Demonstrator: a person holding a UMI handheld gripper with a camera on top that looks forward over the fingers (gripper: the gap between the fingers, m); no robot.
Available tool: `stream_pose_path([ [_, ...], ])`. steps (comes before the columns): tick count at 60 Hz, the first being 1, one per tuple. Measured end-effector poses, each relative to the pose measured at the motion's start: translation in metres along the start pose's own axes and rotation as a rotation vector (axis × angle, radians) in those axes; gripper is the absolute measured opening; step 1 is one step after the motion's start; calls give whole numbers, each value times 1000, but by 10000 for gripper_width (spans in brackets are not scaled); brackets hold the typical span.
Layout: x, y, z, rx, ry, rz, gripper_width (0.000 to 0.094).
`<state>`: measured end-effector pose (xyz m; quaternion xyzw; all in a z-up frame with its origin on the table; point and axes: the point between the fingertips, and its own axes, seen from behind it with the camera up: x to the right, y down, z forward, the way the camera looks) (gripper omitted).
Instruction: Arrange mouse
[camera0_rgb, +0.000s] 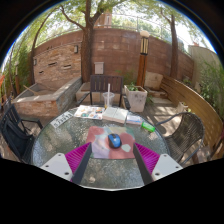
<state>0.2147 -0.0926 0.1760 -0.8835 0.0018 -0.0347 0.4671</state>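
Setting: an outdoor patio with a brick wall (120, 50), trees and chairs around a round glass-topped bench (60, 140).
Mouse: a small blue-grey mouse (115, 142) sits on a reddish mouse mat (105, 148) near the edge of the bench closest to the tongs.
Tongs: the tongs (113, 158) stand wide open, holding nothing; the magenta pads (80, 157) flank the mat, and the mouse lies between the fingers with a clear gap on either side.
Other things: papers or cards (92, 112) and a white box (115, 115) lie toward the bench's far edge, with a green object (148, 126) toward its right edge; a slim white bottle-like thing (109, 96) stands beyond them.
Step in hand: judged from this layout, lining up on the mouse before closing.
Doing it well: centre the mouse between the two pads, come down low enough to catch its sides rather than its rounded top, and close gently so it does not squirt forward.
Risk: the fingertips could catch the mat and drag it across the glass; keep them just clear of it.
Unclear: which way the mouse faces cannot be told.
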Motion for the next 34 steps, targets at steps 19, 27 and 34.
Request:
stream_pose_path([
  [19, -20, 22, -119, 44, 32, -6, 851],
  [27, -19, 26, -140, 56, 41, -4, 852],
  [34, -16, 27, -150, 56, 54, -30, 852],
])
